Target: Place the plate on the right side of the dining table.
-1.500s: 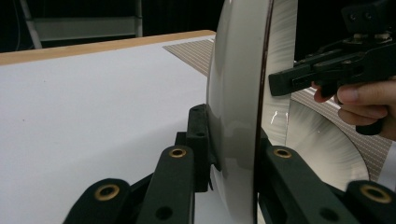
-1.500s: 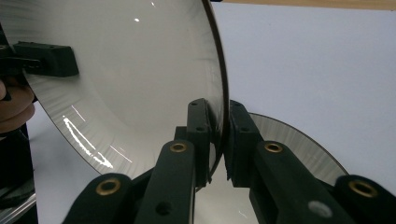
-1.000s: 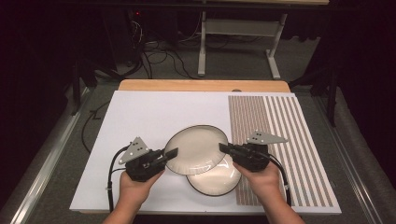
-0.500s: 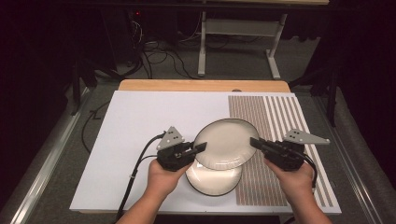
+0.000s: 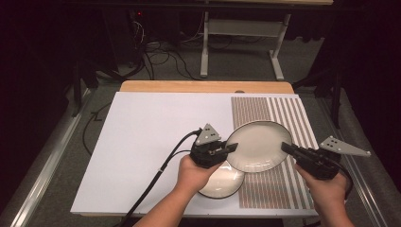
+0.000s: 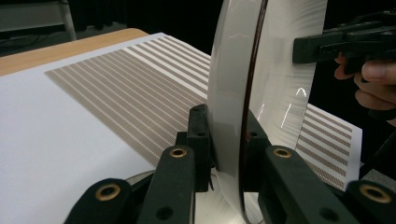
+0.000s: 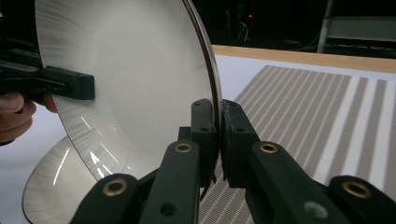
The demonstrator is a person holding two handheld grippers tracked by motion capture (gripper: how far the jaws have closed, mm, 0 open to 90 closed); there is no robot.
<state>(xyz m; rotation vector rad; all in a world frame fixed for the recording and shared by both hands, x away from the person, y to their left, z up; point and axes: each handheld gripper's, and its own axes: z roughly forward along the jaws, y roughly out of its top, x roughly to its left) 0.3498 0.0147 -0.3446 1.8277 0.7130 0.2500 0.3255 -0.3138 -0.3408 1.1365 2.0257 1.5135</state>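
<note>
A large white plate (image 5: 259, 145) with a dark rim hangs above the table, held from both sides. My left gripper (image 5: 234, 148) is shut on its left rim, and in the left gripper view the plate (image 6: 233, 93) stands edge-on between the jaws. My right gripper (image 5: 285, 147) is shut on the right rim; in the right gripper view the plate (image 7: 130, 79) sits between the pinched jaws. A second white plate (image 5: 221, 182) lies flat on the table beneath, partly under the left hand, and also appears low as the lower plate (image 7: 51, 186).
A white mat (image 5: 151, 142) covers the table, with a brown striped patch (image 5: 269, 111) on its right part. The wooden table edge (image 5: 203, 86) runs along the back. A black cable (image 5: 156, 175) trails from the left gripper toward the near edge.
Both hands have carried the held plate to the right, from over the mat's middle to above the striped patch. The lower plate has stayed in place and is now more uncovered.
</note>
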